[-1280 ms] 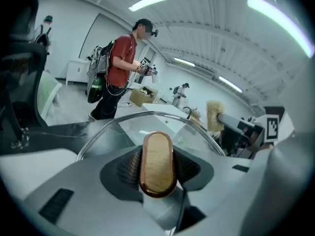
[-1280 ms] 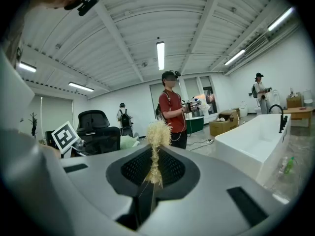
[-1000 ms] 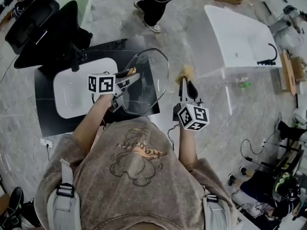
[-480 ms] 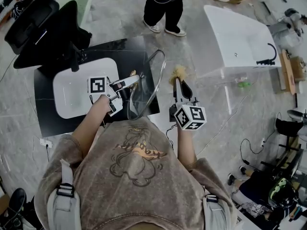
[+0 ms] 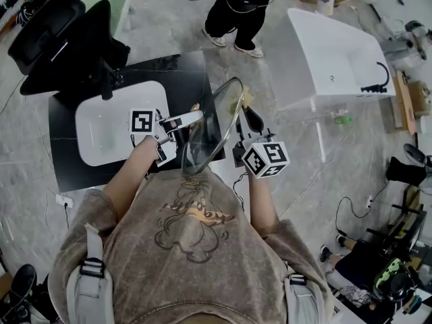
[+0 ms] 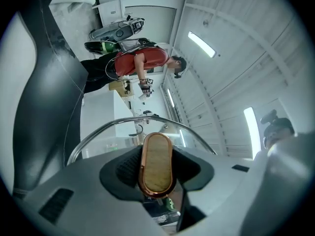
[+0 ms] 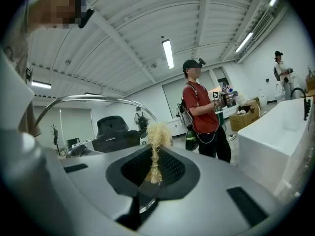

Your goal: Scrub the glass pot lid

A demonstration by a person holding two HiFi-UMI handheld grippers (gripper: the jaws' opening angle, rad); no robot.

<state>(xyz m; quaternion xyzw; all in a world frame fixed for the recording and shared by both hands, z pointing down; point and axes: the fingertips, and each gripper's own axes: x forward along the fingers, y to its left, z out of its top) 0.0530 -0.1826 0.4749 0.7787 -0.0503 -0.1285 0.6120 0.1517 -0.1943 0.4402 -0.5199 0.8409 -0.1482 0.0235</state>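
Glass lid (image 5: 214,123) is tipping upright, you're clamping its wooden handle (image 6: 157,163) in left gripper (image 5: 192,117), right gripper (image 5: 248,111) squeezing straw scrubber (image 5: 244,98), closing in to scrub

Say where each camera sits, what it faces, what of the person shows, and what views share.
Head view: on the person's head, steeply down at the glass pot lid near a sink; shoulders, forearms, left gripper, right gripper show.
Left gripper view: on that gripper, along jaws clamping the lid's handle; body unclear.
Right gripper view: on that gripper, along jaws clamping a straw scrubber; head upper-left.
Shared: lid rim, red-shirted bystander.
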